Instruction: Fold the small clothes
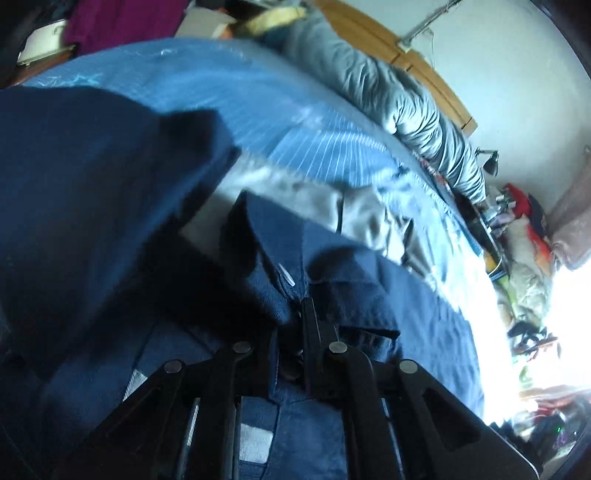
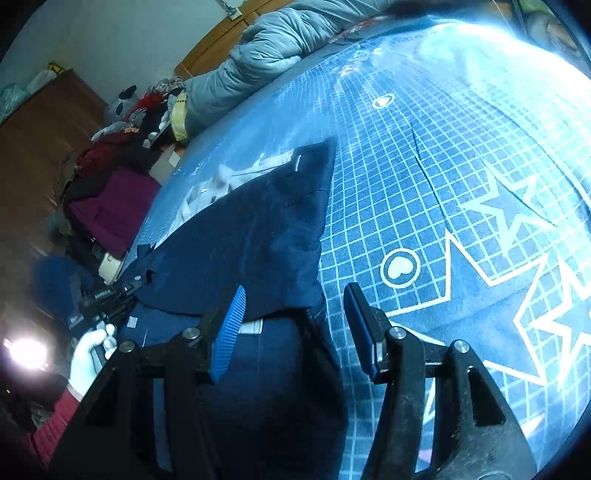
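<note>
Pinching a fold of the navy garment [image 1: 110, 206] on the bed [image 2: 424, 177]: left tongs [image 1: 308, 314], closed tight. Spread wide and empty, just above its near edge: right tongs [image 2: 295, 328].

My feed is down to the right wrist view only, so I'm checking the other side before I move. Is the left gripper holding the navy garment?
Observer: Yes. The left gripper is shut on the navy garment, pinching a bunched fold of it.
Operator: Is anything else lying near that grip?
Observer: A beige garment lies on the blue bedsheet just beyond the navy cloth.
Operator: Anything at the far end of the bed on that side?
Observer: A grey quilt is bunched along the wooden headboard, with a black desk lamp past its end.
</note>
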Tool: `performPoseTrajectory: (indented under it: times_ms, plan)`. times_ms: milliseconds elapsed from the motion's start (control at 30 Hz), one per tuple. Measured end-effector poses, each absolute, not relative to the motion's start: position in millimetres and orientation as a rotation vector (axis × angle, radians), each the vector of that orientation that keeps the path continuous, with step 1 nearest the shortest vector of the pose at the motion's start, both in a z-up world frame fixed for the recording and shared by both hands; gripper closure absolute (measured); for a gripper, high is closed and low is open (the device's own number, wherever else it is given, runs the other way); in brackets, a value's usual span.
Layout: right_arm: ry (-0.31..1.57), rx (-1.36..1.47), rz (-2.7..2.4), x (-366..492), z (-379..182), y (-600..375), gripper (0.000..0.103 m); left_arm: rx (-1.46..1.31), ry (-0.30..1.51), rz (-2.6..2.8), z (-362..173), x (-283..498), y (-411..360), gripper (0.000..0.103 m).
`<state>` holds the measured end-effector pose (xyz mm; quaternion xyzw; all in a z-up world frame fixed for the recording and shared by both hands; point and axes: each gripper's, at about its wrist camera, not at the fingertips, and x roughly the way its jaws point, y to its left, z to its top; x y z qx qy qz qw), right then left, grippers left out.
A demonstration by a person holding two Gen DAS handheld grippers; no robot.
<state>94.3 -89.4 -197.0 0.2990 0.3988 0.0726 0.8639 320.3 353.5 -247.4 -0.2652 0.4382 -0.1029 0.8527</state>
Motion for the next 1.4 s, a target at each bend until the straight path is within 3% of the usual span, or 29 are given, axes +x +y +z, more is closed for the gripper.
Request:
performPoseTrajectory:
  times_ms: [100, 133, 167, 267, 433, 500, 600, 700, 833, 1033, 1267, 1333, 1400]
  plan:
    - [0.898, 0.691, 0.135, 114, -220, -97, 0.054, -0.562, 0.937, -0.212, -259, 319, 352, 0.094]
    - [0.904, 0.678, 0.129, 117, -224, -98, 0.067, -0.572, 0.929, -0.213, -262, 318, 353, 0.093]
    - [0.902, 0.649, 0.125, 117, -224, -98, 0.073, -0.579, 0.926, -0.212, -264, 318, 354, 0.09]
    - [0.908, 0.579, 0.128, 110, -220, -93, 0.074, -0.59, 0.924, -0.212, -268, 318, 358, 0.084]
    - [0.844, 0.393, 0.088, 99, -181, -75, 0.069, -0.573, 0.875, -0.228, -244, 297, 387, 0.077]
    - [0.814, 0.369, 0.108, 100, -172, -66, 0.065, -0.584, 0.841, -0.207, -235, 281, 415, 0.067]
    - [0.84, 0.361, 0.137, 104, -177, -48, 0.064, -0.63, 0.82, -0.116, -236, 262, 475, 0.059]
    - [0.857, 0.368, 0.166, 102, -178, -28, 0.06, -0.707, 0.806, 0.034, -248, 246, 550, 0.059]
    - [0.858, 0.357, 0.187, 97, -177, -4, 0.044, -0.784, 0.801, 0.165, -267, 242, 636, 0.056]
    - [0.894, 0.317, 0.2, 111, -181, 27, 0.043, -0.789, 0.787, 0.16, -275, 283, 691, 0.053]
    - [0.908, 0.292, 0.215, 127, -184, 53, 0.043, -0.838, 0.751, 0.185, -287, 327, 734, 0.055]
    - [0.918, 0.286, 0.221, 130, -186, 59, 0.043, -0.833, 0.75, 0.19, -288, 339, 740, 0.06]
    - [0.921, 0.286, 0.226, 132, -187, 63, 0.043, -0.815, 0.76, 0.191, -288, 347, 742, 0.072]
